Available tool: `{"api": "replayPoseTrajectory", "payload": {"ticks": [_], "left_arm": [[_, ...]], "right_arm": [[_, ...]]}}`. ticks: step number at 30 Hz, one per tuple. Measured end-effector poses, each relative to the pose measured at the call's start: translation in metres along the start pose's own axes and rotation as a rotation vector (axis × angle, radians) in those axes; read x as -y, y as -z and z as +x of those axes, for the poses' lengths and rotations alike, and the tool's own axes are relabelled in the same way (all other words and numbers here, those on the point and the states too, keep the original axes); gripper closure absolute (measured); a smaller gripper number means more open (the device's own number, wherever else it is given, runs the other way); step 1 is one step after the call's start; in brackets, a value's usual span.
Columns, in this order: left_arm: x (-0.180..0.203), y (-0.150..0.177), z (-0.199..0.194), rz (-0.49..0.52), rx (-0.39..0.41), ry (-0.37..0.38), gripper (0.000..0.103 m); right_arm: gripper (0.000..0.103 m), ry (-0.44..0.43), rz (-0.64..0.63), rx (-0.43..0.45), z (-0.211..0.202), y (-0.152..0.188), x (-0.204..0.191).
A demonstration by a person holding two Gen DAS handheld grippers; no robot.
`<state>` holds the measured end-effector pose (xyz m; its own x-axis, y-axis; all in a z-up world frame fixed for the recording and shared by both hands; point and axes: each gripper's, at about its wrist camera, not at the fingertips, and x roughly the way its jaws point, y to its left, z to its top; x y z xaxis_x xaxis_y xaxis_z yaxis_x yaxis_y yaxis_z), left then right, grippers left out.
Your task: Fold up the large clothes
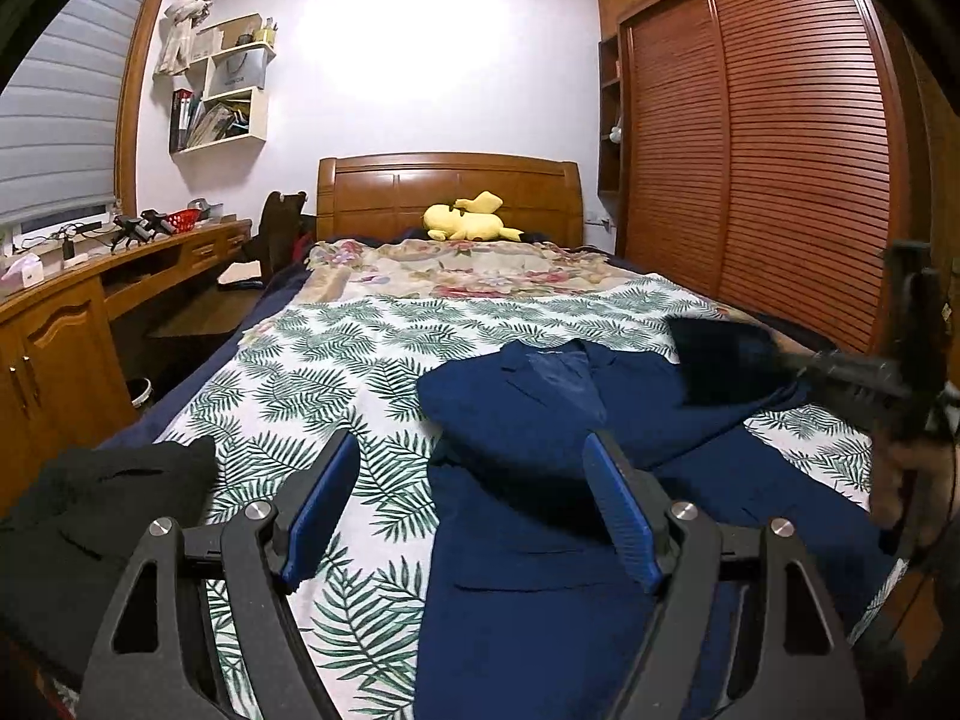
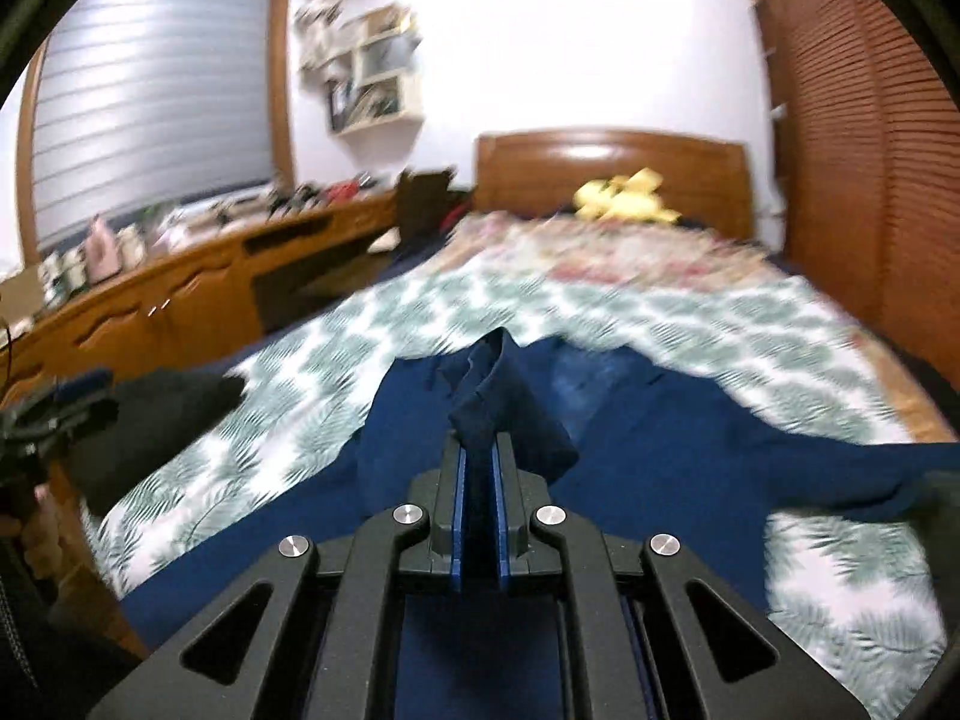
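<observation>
Jacket (image 1: 540,540), navy, lies spread on the leaf-print sheet (image 1: 336,372) at the foot of the bed, collar end pointing toward the headboard.

Right claw (image 2: 478,480): jaws together, clamped on a bunch of jacket cloth that stands up past the tips in a peaked fold. That view is blurred. Seen from the left side, the right claw (image 1: 720,354) comes in from the right with dark cloth hanging off it, above the jacket's far shoulder.

Left claw (image 1: 474,510): jaws wide apart, nothing between them. It hangs over the jacket's left edge; the left finger is over bare sheet, the right finger over navy cloth. Whether the tips touch the fabric, I cannot tell.

Left of the left claw, a dark garment (image 1: 90,510) sits heaped at the bed's corner, apart from the jacket.

Step in hand, my judgement: the right side is being lifted to fold across the body. To do it well, carry the pinched cloth low and straight over the middle, and bring the open left claw down on the near edge to pin it so the whole jacket does not drag. Thick cloth will likely hold a crease poorly, so smooth it after.

Beyond the claws: floral blanket (image 1: 456,270), then a yellow plush (image 1: 468,222) against the headboard (image 1: 450,180).

Writing: a bag on the wall shelf (image 1: 234,78) bears print, too small to read.
</observation>
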<state>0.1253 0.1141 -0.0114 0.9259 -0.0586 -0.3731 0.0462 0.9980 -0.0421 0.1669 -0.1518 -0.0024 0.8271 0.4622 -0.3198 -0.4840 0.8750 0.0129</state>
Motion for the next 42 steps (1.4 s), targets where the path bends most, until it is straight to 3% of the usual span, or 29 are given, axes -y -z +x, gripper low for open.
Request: {"api": "replayPoseTrajectory", "payload": {"ticks": [8,13,18,23,27,29,30,31,32,42], "left_arm": [[0.020,0.004,0.012,0.020,-0.035,0.032,0.025],[0.038,0.006,0.019,0.038,-0.057,0.069,0.025],[0.061,0.010,0.023,0.057,-0.069,0.104,0.025],[0.083,0.013,0.024,0.069,-0.052,0.127,0.025],[0.097,0.015,0.030,0.058,-0.053,0.152,0.025],[0.103,0.016,0.033,0.045,-0.049,0.166,0.025],[0.106,0.016,0.036,0.040,-0.046,0.166,0.025],[0.109,0.017,0.038,0.037,-0.046,0.168,0.025],[0.113,0.017,0.041,0.037,-0.053,0.171,0.025],[0.149,0.020,0.062,0.053,-0.115,0.238,0.025]], "right_arm": [[0.096,0.132,0.047,-0.009,-0.030,0.054,0.028],[0.096,0.112,0.100,-0.128,-0.018,0.095,0.021],[0.096,0.094,0.123,-0.181,-0.023,0.116,0.029],[0.094,0.112,0.122,-0.171,-0.046,0.108,0.041],[0.091,0.138,0.076,-0.155,-0.072,0.100,0.028],[0.081,0.139,0.061,-0.148,-0.078,0.098,0.028],[0.072,0.137,0.053,-0.154,-0.078,0.098,0.029],[0.064,0.135,0.043,-0.165,-0.076,0.098,0.030],[0.062,0.133,0.033,-0.178,-0.072,0.099,0.032],[0.061,0.139,0.054,-0.384,0.002,0.099,0.078]]}}
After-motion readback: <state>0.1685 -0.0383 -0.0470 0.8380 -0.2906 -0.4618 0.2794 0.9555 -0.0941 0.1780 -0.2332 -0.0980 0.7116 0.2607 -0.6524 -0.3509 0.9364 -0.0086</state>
